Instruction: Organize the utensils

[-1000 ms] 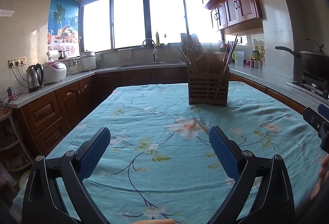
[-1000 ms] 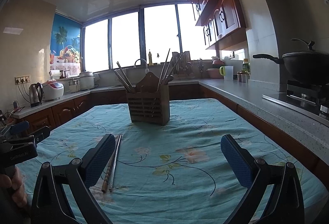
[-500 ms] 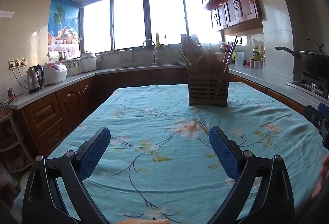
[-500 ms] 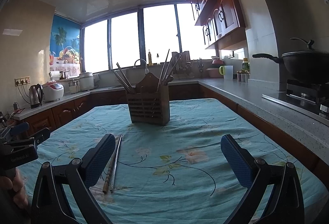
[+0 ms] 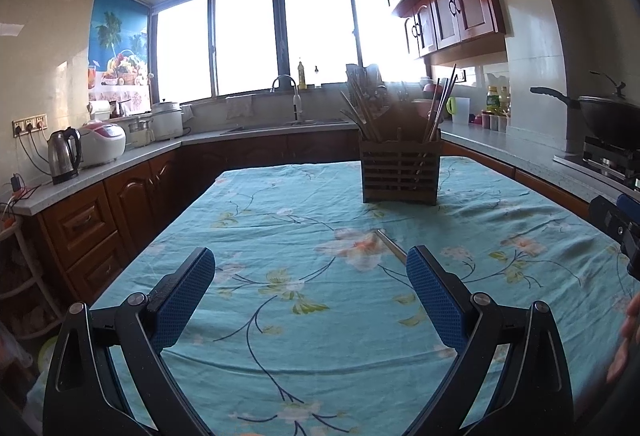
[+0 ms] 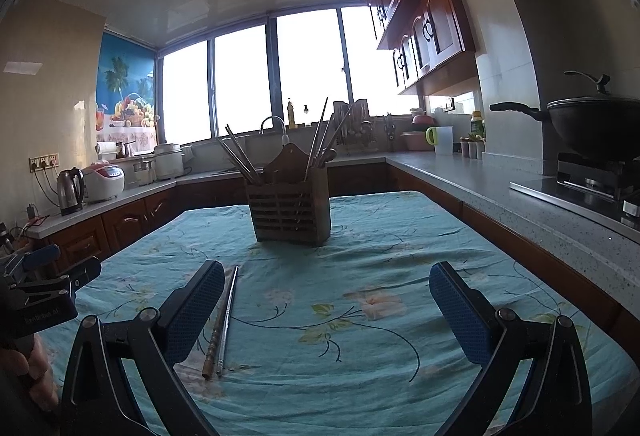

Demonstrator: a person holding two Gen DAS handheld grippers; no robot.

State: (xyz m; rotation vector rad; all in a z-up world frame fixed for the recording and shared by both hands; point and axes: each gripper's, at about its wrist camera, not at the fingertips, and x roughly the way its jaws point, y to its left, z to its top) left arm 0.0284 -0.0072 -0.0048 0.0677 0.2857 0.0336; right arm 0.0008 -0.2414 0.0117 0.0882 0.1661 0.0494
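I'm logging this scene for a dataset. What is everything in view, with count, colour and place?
Slatted wooden utensil holder: one, brown, far middle of table, chopsticks standing in it.
Loose chopsticks: two, one brown, one metal, flat on the cloth beside the right gripper's left finger.
Floral tablecloth: one, turquoise, covering table.
Steel kettle: one, silver, left counter.
Lidded wok: one, black, on stove at right.
Left gripper: open, empty.
Right gripper: open, empty.

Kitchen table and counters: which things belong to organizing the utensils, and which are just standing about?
Job:
- two loose chopsticks lying on the tablecloth
- wooden utensil holder, upright, already holding chopsticks
- left gripper and right gripper, both open, empty

Background:
- kettle
- rice cooker
- wok on the stove
- faucet
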